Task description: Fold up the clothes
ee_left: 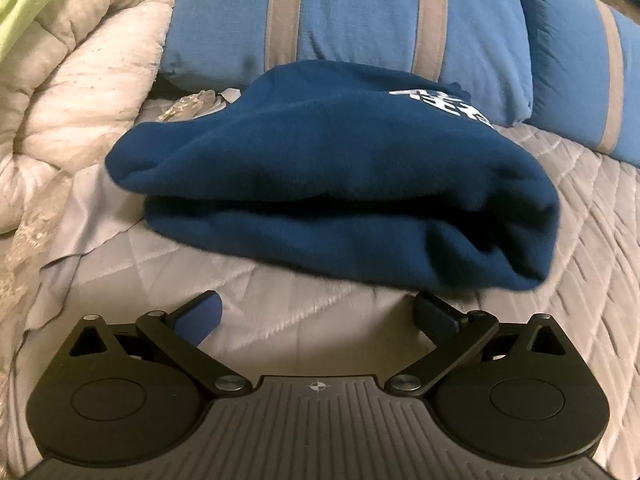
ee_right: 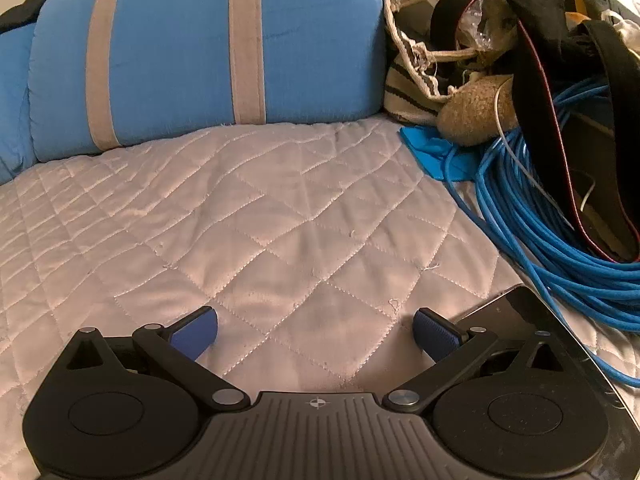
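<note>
Left wrist view: left gripper [ee_left: 318, 316] spread wide and empty, both blue pads [ee_left: 200, 318] low over the grey quilted bedspread [ee_left: 132, 248]. Just ahead, a folded navy sweatshirt [ee_left: 340, 184] lying flat on the bedspread, white lettering [ee_left: 444, 106] showing at its far right corner, thick folded edge facing the camera. Right fingertip close to the sweatshirt's near edge; contact impossible to tell. Behind it, blue pillows with grey stripes [ee_left: 360, 16]; off to the left, a bunched cream comforter [ee_left: 80, 92].

Right wrist view: right gripper [ee_right: 316, 334] likewise spread and holding nothing, hovering over bare bedspread [ee_right: 260, 216]. Striped blue pillow [ee_right: 200, 48] at the back. To the right, a coil of blue cable [ee_right: 560, 240], a striped bag [ee_right: 412, 80] and dark clutter. A phone [ee_right: 516, 308] lying just beside the right finger. No sweatshirt in this view.
</note>
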The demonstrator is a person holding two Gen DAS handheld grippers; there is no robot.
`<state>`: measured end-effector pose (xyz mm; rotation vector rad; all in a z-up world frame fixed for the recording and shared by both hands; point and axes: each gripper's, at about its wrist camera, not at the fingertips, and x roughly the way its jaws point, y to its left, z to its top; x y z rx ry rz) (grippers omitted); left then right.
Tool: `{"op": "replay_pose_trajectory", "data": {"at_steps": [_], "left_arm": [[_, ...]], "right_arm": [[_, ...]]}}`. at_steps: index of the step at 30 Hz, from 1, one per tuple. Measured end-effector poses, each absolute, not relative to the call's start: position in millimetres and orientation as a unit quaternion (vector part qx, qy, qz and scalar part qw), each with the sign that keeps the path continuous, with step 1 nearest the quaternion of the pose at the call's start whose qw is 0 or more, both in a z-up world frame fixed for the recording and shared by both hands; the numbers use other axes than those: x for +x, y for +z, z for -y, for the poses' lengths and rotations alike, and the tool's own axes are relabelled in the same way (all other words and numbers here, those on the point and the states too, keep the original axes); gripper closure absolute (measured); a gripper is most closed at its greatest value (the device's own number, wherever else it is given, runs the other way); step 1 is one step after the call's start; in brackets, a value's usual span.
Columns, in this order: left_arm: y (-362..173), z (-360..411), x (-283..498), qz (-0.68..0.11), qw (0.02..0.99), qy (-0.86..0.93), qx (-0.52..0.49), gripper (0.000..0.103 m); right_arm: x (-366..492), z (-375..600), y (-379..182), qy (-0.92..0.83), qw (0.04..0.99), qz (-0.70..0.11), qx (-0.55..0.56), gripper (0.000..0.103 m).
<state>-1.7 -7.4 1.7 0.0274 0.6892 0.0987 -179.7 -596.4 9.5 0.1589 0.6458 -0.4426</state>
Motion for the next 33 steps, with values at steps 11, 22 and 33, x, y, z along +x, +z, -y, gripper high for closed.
{"op": "replay_pose_trajectory", "data": {"at_steps": [11,22,33], "left_arm": [[-5.6,10.4,-11.3,-0.304,0.951,0.046,0.018,0.000],[-6.4,11.1,-11.5,-0.302,0.952,0.051,0.020,0.000],[-7.6,9.5,-12.6,-0.298,0.953,0.049,0.015,0.000]], "right_arm": [[-187.9,591.8,4.6,-0.219,0.932,-0.280,0.073,0.000],[-189.8,589.4,5.3,-0.223,0.932,-0.278,0.069,0.000],[-191.0,589.4,5.5,-0.223,0.932,-0.277,0.069,0.000]]}}
